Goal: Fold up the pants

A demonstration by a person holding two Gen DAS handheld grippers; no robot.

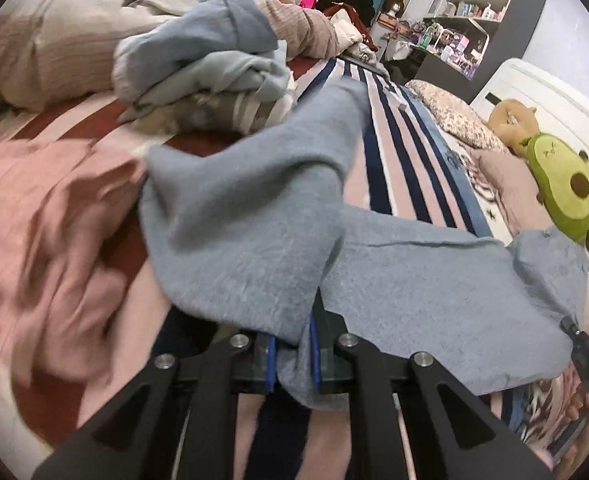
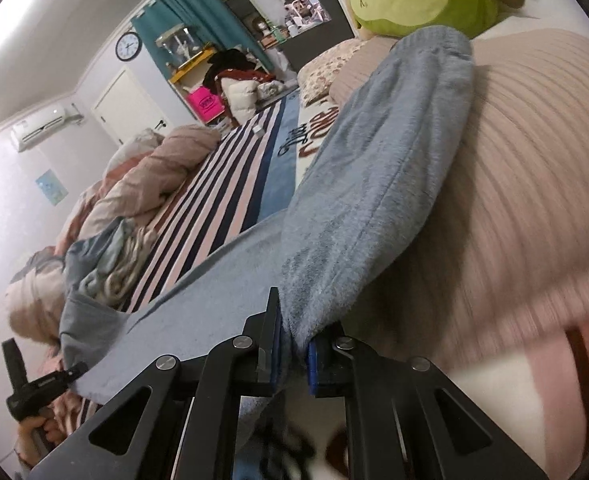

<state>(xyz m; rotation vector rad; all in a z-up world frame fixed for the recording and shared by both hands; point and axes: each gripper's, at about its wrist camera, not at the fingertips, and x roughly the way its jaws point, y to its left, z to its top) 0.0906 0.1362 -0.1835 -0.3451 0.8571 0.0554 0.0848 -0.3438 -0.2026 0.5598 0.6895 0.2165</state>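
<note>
Grey pants [image 1: 254, 216] pinched between both grippers' fingers [image 1: 271, 354].

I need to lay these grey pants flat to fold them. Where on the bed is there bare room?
Both grippers, left and right, pinch the grey pants. The freest patch is the striped bedspread, between the blue-grey clothes pile and the floral pillow. It is crowded left by the pink garment, right by the avocado plush.

Ahead of the fingers lies a striped bedsheet [image 1: 390, 148]. A crumpled duvet [image 1: 54, 40] is heaped beyond to their left, an avocado plush [image 1: 570, 188] sits off to the right, and cluttered shelves [image 1: 478, 4] stand far ahead.
</note>
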